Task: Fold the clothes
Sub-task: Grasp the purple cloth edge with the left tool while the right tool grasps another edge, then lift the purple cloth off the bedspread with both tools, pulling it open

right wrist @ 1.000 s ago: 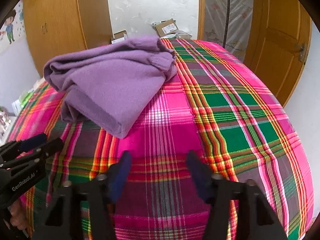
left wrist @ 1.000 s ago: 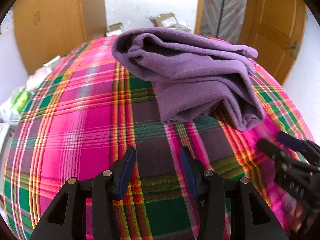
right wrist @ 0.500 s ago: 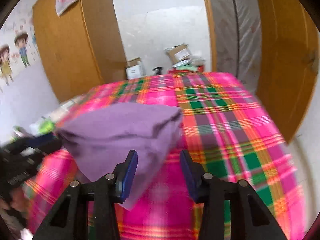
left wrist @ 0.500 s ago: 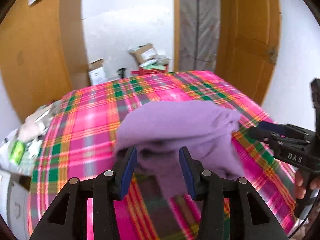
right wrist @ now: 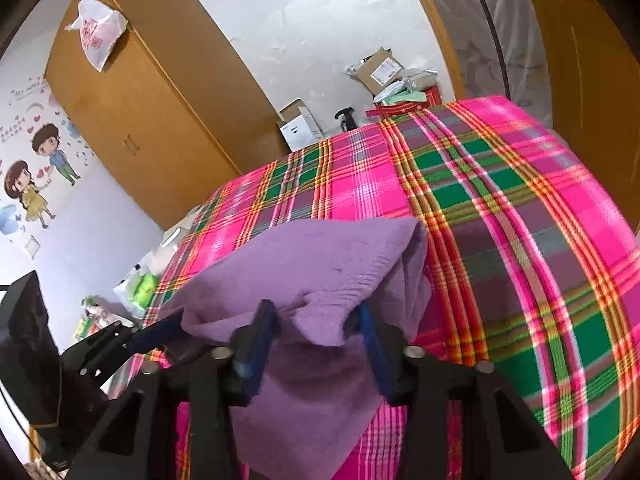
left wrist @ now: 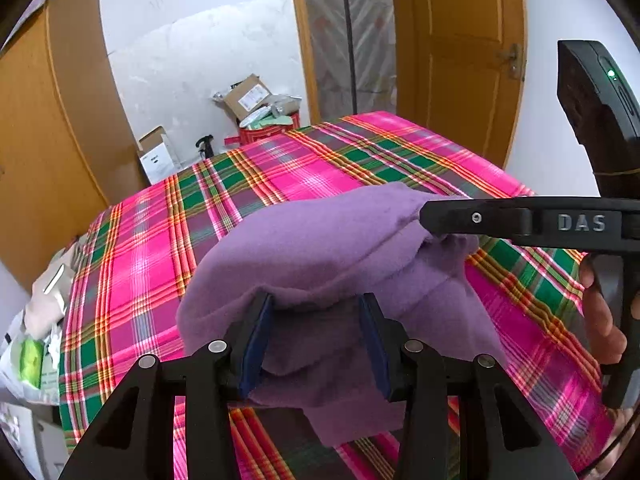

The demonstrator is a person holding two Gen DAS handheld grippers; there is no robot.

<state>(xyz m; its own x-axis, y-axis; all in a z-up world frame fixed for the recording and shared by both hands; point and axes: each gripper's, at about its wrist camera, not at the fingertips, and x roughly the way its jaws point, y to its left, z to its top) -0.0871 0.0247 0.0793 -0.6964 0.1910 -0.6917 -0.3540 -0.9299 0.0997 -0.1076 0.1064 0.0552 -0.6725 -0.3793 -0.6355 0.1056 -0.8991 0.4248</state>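
1. Above the plaid bedspread (left wrist: 320, 176), the folded purple fleece garment (left wrist: 320, 248) is hanging lifted, its lower layers drooping toward the bed.
2. Left gripper (left wrist: 316, 336): jaws are standing spread, with the garment's near edge lying between and over the blue pads (left wrist: 256, 340); no clamping is visible.
3. Right gripper (right wrist: 316, 344): jaws are likewise standing apart, supporting the garment from beneath.
4. A hand (left wrist: 604, 320) is gripping the right gripper's handle.
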